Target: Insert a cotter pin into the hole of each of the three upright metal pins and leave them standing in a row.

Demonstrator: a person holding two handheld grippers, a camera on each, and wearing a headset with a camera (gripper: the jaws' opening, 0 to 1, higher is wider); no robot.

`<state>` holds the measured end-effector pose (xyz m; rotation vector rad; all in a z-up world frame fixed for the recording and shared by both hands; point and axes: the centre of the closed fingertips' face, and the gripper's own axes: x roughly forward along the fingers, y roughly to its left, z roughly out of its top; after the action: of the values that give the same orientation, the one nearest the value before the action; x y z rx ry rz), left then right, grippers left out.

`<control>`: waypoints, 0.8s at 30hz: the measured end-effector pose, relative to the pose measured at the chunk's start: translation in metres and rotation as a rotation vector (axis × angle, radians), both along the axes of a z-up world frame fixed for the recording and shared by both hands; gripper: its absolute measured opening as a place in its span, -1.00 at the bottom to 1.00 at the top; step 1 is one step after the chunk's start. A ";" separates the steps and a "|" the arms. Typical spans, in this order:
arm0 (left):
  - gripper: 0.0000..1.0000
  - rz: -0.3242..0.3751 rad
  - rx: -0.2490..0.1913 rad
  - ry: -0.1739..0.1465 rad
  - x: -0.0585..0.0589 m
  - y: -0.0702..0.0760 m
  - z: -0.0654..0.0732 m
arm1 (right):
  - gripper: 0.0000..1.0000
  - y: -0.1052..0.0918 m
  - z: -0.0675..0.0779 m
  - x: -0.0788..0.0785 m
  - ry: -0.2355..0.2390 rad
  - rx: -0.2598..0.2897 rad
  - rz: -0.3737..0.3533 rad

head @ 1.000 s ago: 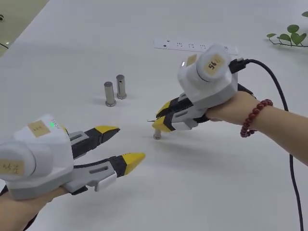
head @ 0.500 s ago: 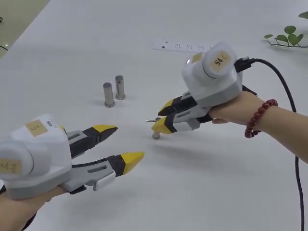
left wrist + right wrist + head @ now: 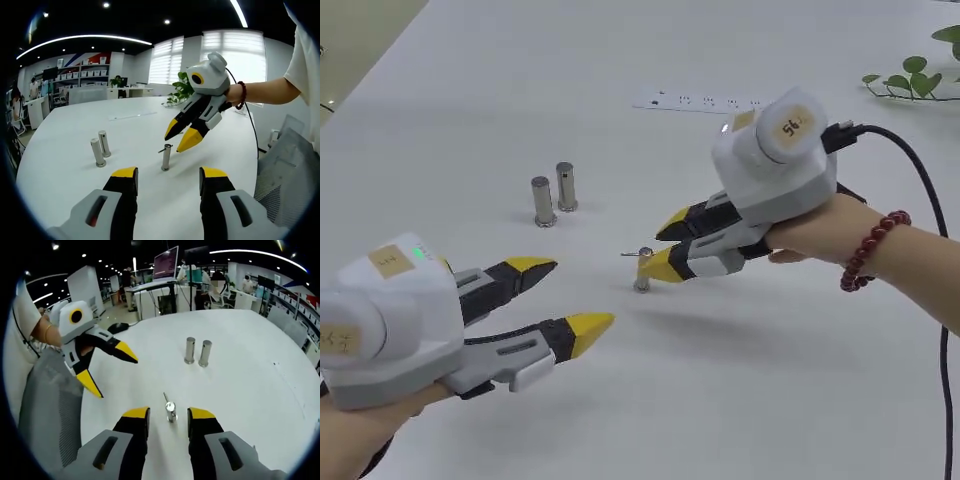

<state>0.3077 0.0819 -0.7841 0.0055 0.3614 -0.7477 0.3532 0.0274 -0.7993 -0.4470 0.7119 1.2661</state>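
A short metal pin [image 3: 642,272] stands mid-table with a thin cotter pin [image 3: 632,253] through its top, sticking out to the left. My right gripper [image 3: 663,246] is just right of it, open, its yellow tips level with the pin's head and holding nothing. In the right gripper view this pin [image 3: 171,411] stands between my open jaws, and the cotter pin [image 3: 166,399] points away. Two more upright pins [image 3: 542,200] [image 3: 565,186] stand side by side at the back left. My left gripper [image 3: 560,296] hangs open at the lower left, facing the pin [image 3: 166,156].
A white power strip [image 3: 705,101] lies at the far side of the white table [image 3: 780,380]. A green plant sprig [image 3: 910,75] sits at the far right. A black cable [image 3: 925,220] trails from the right gripper. Office desks and shelves show beyond.
My right gripper has drawn back a little to the right of the pin, its jaws slightly wider. The cotter pin stays in the pin. The left gripper holds its place.
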 end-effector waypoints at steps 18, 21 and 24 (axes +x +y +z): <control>-0.03 0.015 0.011 0.001 0.007 0.004 0.004 | -0.27 -0.007 0.005 -0.002 0.005 0.021 -0.016; -0.02 0.027 0.016 -0.004 0.012 0.008 0.007 | -0.25 -0.009 0.007 -0.002 0.004 0.025 -0.022; -0.02 0.037 0.021 -0.011 0.018 0.012 0.009 | -0.25 -0.013 0.008 -0.003 0.003 0.028 -0.027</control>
<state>0.3259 0.0942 -0.7751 0.0228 0.3581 -0.7066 0.3501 0.0147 -0.7909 -0.4111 0.7000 1.2501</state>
